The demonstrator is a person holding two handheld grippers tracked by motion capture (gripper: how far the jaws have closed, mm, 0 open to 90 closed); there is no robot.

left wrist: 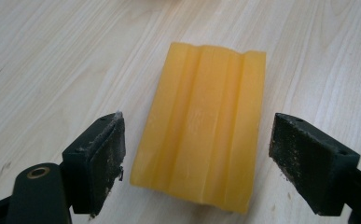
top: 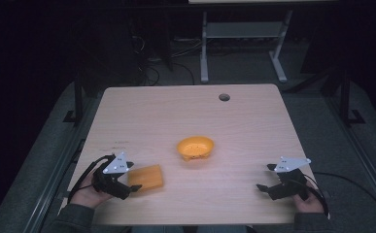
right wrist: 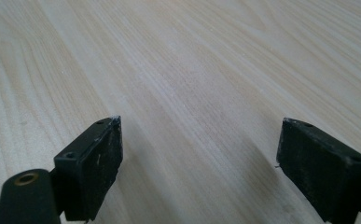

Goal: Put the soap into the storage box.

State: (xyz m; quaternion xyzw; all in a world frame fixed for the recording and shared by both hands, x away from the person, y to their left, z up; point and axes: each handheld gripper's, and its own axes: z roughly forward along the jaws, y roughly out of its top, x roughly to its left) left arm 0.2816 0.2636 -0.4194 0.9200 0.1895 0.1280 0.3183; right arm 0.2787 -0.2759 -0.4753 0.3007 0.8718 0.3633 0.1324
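From above, the orange block (top: 145,177) lies at seven o'clock on the counter (top: 244,126), apart from the orange bowl (top: 195,148); the left tool (left wrist: 197,149) straddles it wide open, ungripped, while the right tool (right wrist: 199,158) gapes empty.

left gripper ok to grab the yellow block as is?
Probably yes. The left gripper is open, its jaws on either side of the block's near end with gaps on both sides. The block lies flat on the table; nothing stands between them.
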